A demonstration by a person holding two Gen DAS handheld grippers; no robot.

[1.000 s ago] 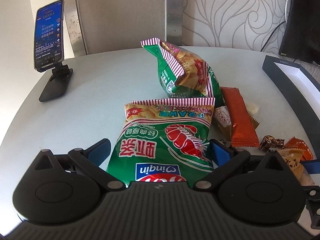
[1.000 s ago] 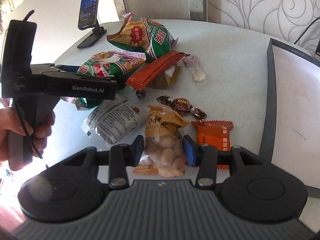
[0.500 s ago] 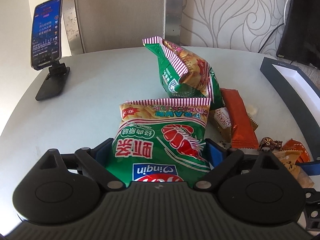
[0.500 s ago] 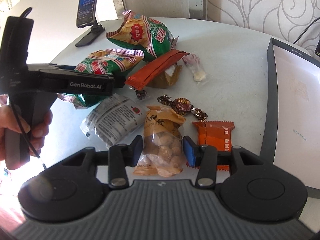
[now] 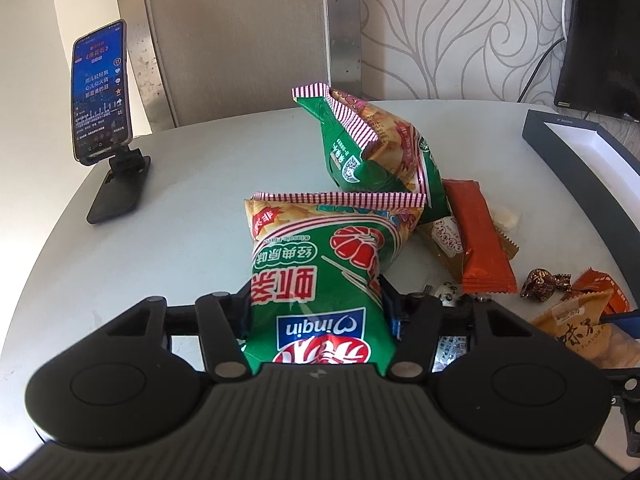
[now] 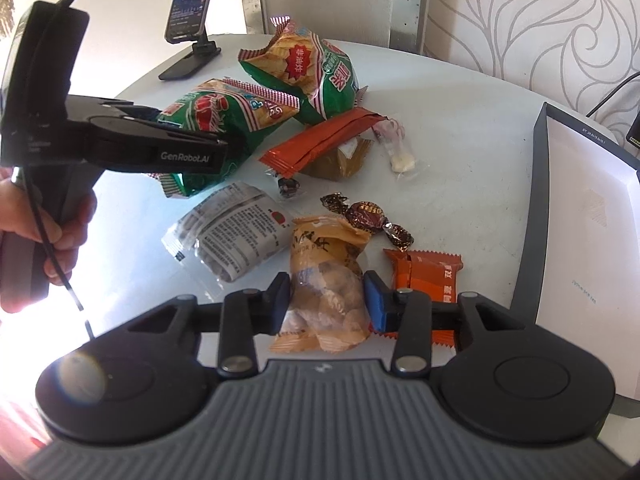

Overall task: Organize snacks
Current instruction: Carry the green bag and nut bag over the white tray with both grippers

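A green prawn-cracker bag point(image 5: 328, 264) lies on the white round table point(image 5: 180, 220). My left gripper point(image 5: 316, 304) is closing on its near end, both pads pressing in its sides so that it bulges. In the right wrist view the same bag point(image 6: 224, 108) sits in that gripper, which a hand point(image 6: 60, 224) holds. My right gripper point(image 6: 326, 300) is closing too, its pads against both sides of a tan bag of round snacks point(image 6: 324, 276). A second green bag point(image 5: 380, 148) stands tilted behind the first.
A long orange-red bar point(image 6: 324, 140), a small orange pack point(image 6: 424, 276), brown wrapped candies point(image 6: 368, 216) and a grey printed pack point(image 6: 236, 228) lie around. A dark box with a white inside point(image 6: 536, 200) stands at the right. A phone on a stand point(image 5: 100, 92) is far left.
The left jaws came in from wide open and now pinch the green bag, which has narrowed and bulged. The right jaws closed slightly onto the tan bag. Neither hand travelled.
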